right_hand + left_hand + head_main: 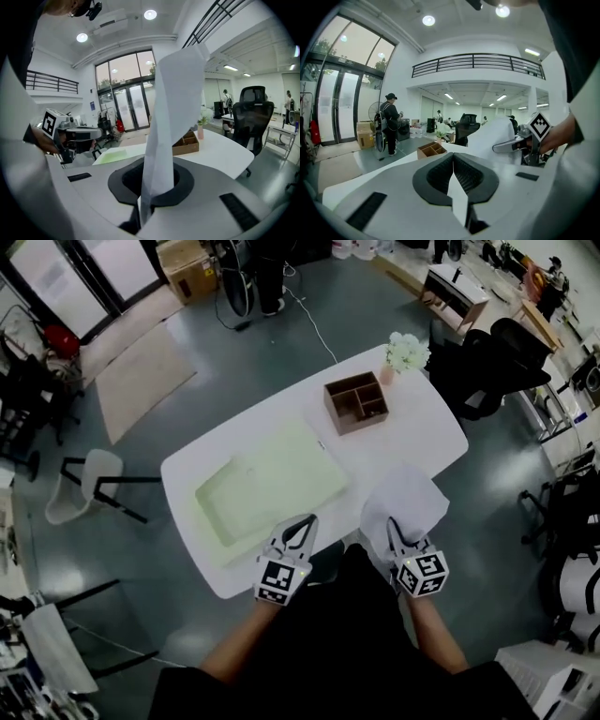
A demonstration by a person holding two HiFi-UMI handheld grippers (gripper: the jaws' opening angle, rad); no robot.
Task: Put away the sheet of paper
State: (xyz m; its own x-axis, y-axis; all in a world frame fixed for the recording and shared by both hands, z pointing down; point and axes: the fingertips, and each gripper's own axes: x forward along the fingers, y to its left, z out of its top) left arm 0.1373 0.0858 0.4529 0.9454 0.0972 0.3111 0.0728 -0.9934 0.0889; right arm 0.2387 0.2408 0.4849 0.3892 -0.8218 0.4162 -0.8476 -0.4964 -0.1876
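My right gripper (398,532) is shut on the white sheet of paper (405,501), held over the table's near right edge. In the right gripper view the paper (176,108) rises upright from between the closed jaws and curls over at the top. My left gripper (300,529) hovers over the near edge of a pale green folder (272,486) lying flat on the white table (427,423). Its jaws are shut and nothing sticks out from between them. The left gripper view shows the right gripper (516,143) with the paper (497,133) to its right.
At the table's far end stand a brown wooden organizer (356,401) and a small vase of white flowers (406,352). A black office chair (492,362) is at the far right, a white chair (89,484) at the left. A person (389,123) stands far off.
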